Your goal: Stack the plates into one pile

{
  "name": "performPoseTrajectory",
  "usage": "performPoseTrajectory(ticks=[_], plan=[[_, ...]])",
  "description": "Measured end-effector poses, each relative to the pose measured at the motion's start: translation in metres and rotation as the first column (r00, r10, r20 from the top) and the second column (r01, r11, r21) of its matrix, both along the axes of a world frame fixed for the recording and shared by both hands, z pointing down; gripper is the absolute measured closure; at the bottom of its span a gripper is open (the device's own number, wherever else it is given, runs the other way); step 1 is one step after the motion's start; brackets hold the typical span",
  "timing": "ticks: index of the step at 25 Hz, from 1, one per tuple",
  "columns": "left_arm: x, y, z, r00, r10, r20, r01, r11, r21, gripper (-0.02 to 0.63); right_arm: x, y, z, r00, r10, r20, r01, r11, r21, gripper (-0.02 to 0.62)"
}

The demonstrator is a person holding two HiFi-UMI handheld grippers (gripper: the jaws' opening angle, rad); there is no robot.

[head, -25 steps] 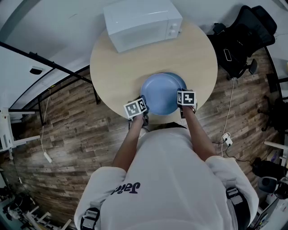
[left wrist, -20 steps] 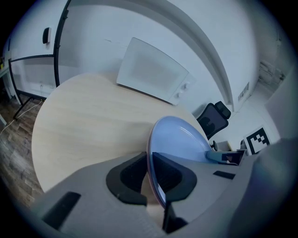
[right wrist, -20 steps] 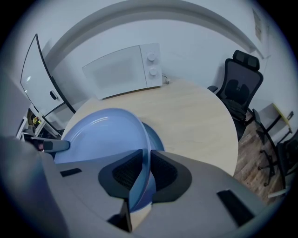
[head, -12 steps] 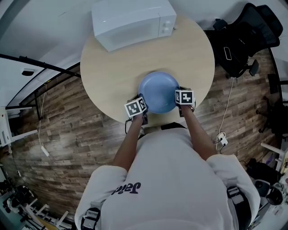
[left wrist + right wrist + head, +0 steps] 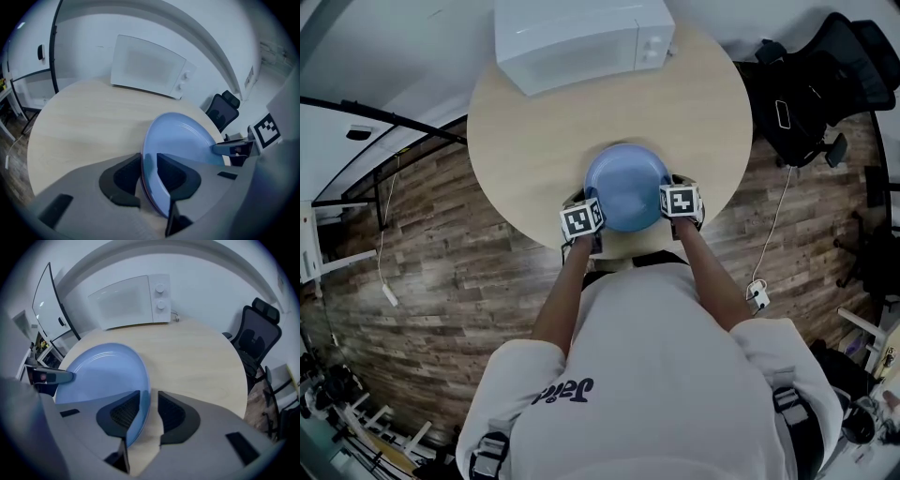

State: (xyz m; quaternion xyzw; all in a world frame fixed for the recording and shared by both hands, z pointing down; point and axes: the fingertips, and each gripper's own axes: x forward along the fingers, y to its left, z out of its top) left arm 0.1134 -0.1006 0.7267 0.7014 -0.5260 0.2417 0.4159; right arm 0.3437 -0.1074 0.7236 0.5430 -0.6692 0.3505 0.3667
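Since a second ago the offset upper plate had come level with the lower one, so the blue plates [image 5: 626, 186] made one round pile near the front edge of the table [image 5: 534, 141]. Both arms reached forward and down. The left gripper [image 5: 149, 174] and the right gripper [image 5: 149, 412] stood at opposite rims, jaws opening, the rim between the pads but not squeezed

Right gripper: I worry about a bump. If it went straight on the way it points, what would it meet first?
Probably the round blue plate, whose rim sits between the right gripper's opening jaws; beyond it the pale wooden table, though depth is unclear.
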Motion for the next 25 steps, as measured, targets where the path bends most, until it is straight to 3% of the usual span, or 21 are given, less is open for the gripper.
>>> performPoseTrajectory(ticks=[2,5,9,14,17,21,23,25], plan=[[0.005,0.0,-0.003,0.999,0.023,-0.043,-0.023,1.0,-0.011,0.458,-0.001,-0.003,-0.002,1.0,-0.016,-0.008,0.016,1.0,-0.01,0.398],[0.006,0.0,-0.013,0.996,0.03,-0.08,-0.03,1.0,-0.005,0.403,0.001,-0.012,-0.016,1.0,0.007,0.011,-0.008,1.0,0.022,0.39],[-0.005,-0.007,-0.041,0.995,0.033,-0.092,-0.028,0.998,0.059,0.36,-0.01,-0.032,-0.053,0.997,0.016,0.079,-0.027,0.991,0.134,0.388],[-0.023,-0.036,-0.112,0.993,0.039,-0.109,-0.012,0.972,0.234,0.359,-0.05,-0.063,-0.129,0.984,-0.04,0.171,-0.021,0.94,0.34,0.389],[-0.034,-0.057,-0.18,0.995,0.061,-0.077,-0.025,0.914,0.404,0.36,-0.087,-0.079,-0.193,0.98,-0.143,0.139,0.053,0.859,0.509,0.39],[-0.059,-0.07,-0.27,1.0,0.025,-0.004,-0.017,0.785,0.62,0.378,-0.137,-0.083,-0.279,0.967,-0.255,0.022,0.167,0.693,0.701,0.516],[-0.075,-0.069,-0.304,1.0,-0.016,-0.001,0.013,0.724,0.69,0.462,-0.158,-0.079,-0.311,0.959,-0.282,0.009,0.179,0.632,0.754,0.538],[-0.091,-0.065,-0.326,0.998,-0.063,0.001,0.042,0.673,0.738,0.531,-0.173,-0.075,-0.332,0.955,-0.295,0.032,0.161,0.603,0.782,0.553]])
